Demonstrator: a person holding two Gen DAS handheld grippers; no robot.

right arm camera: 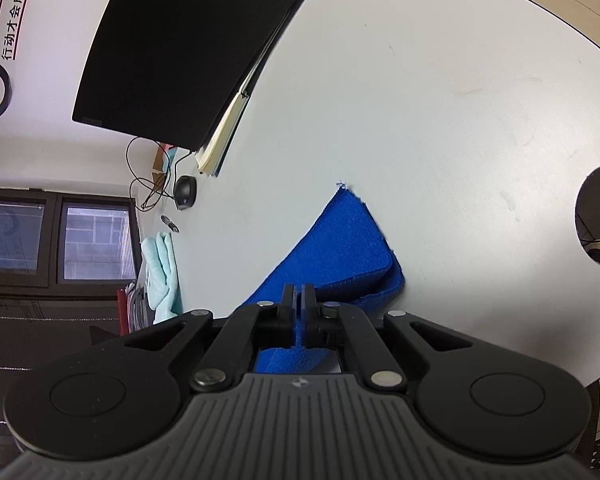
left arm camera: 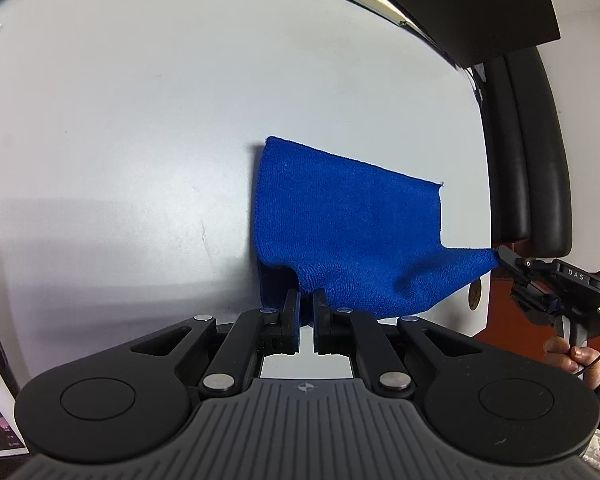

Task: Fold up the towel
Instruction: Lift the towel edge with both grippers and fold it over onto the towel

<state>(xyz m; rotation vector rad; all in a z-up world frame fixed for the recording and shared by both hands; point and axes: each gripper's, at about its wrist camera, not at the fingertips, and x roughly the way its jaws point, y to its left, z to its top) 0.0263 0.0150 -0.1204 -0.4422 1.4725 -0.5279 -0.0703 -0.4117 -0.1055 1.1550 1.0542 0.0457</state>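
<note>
A blue towel (left arm camera: pixel 340 224) lies partly folded on the white table (left arm camera: pixel 140 120). My left gripper (left arm camera: pixel 307 300) is shut on the towel's near edge, lifting it a little. My right gripper (left arm camera: pixel 504 256) shows at the right of the left wrist view, shut on the towel's stretched right corner. In the right wrist view the right gripper (right arm camera: pixel 299 296) is shut on the towel (right arm camera: pixel 340 244), whose layers fold over beyond the fingers. The cloth hangs between the two grippers.
A black laptop (right arm camera: pixel 188 48) rests on a notebook (right arm camera: pixel 224 136) at the back of the table. A black chair (left arm camera: pixel 528 140) stands at the table's right edge. A light green towel (right arm camera: pixel 162 276), a mouse (right arm camera: pixel 185 192) and cables lie by the far edge.
</note>
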